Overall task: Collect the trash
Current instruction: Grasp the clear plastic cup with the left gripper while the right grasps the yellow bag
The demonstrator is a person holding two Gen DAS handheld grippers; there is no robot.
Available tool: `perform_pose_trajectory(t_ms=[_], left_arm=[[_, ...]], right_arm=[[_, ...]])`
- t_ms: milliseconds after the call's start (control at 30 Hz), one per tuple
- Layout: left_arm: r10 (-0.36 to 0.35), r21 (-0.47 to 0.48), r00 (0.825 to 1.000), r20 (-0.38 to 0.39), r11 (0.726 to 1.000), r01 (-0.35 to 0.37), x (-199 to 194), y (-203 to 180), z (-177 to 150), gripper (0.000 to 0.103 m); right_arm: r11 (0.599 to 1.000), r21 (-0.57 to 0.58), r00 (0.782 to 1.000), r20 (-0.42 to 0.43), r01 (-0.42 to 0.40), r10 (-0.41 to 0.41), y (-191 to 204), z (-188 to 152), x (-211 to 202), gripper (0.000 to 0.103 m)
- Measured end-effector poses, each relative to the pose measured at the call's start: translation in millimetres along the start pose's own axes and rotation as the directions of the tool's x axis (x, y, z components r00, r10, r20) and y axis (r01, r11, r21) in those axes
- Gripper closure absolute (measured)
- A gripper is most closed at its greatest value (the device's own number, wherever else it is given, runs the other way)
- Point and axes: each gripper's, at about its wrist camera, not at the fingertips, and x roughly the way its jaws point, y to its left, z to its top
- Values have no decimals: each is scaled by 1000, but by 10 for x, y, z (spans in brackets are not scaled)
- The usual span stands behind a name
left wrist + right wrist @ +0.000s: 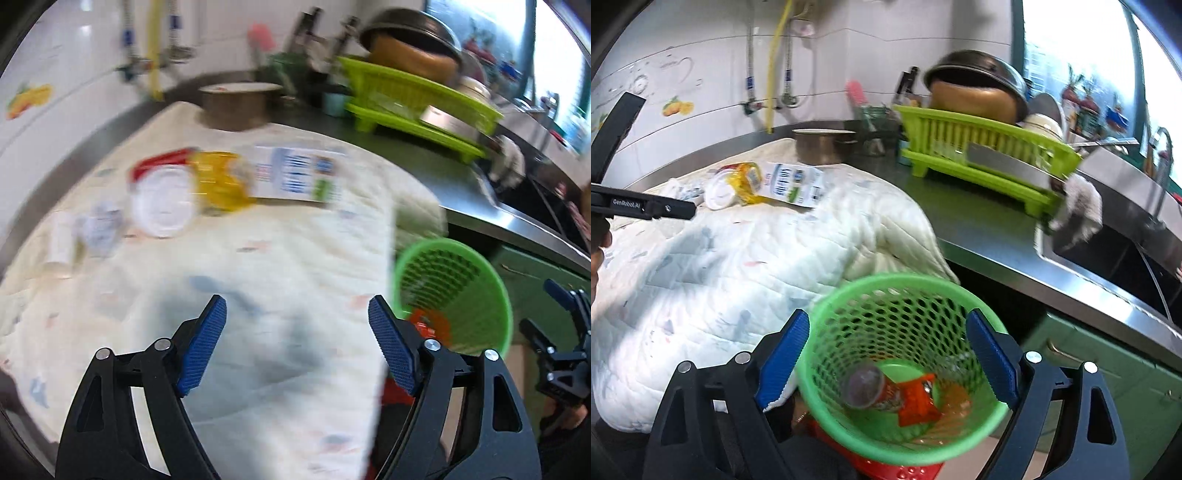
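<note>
Here, right view only: cup (pixel 864 384) and orange wrapper (pixel 918 400) inside green basket (pixel 991 415), below counter edge. Left gripper (pixel 297 334) spread wide, empty, over bare quilt (pixel 258 258); right gripper (pixel 888 363) spread wide, empty.

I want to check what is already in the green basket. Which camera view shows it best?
The right wrist view: it looks down into the basket and shows a cup and an orange wrapper. The left wrist view shows the basket blurred, at the side.

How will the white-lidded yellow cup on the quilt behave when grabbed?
The yellow cup lies on its side, so it may roll if nudged. It looks like thin plastic: probably light, easily crushed. The quilt beneath is soft and may damp rolling.
</note>
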Motion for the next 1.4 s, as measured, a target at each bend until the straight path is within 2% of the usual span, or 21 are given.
perform_pose_trajectory(t_ms=[133,233,333,467,900,1200,1400], left_arm=[[114,-39,993,30,993,-112,-153,484,-67,19],[171,-56,985,35,984,-169,-200,763,-132,18],[204,-73,978,33,977,-201,-201,1022,-184,15],[235,-50,971,29,971,-234,-116,1255,-247,14],[210,18,978,-1,978,-210,327,1536,-337,14],[178,55,984,11,982,-179,500,1551,-224,14],[169,48,986,2,985,-168,574,1598,-199,18]], right_arm=[[999,-34,1000,7,-26,26,168,100,52,19],[998,-54,999,10,-45,46,280,170,94,19],[995,-86,998,12,-58,59,399,251,154,19],[987,-143,997,14,-73,76,600,371,244,19],[947,-306,995,-10,-102,104,1101,736,649,17],[922,-339,982,-23,-186,190,1405,1037,944,17],[891,-372,962,-31,-262,270,1619,1345,1161,17]])
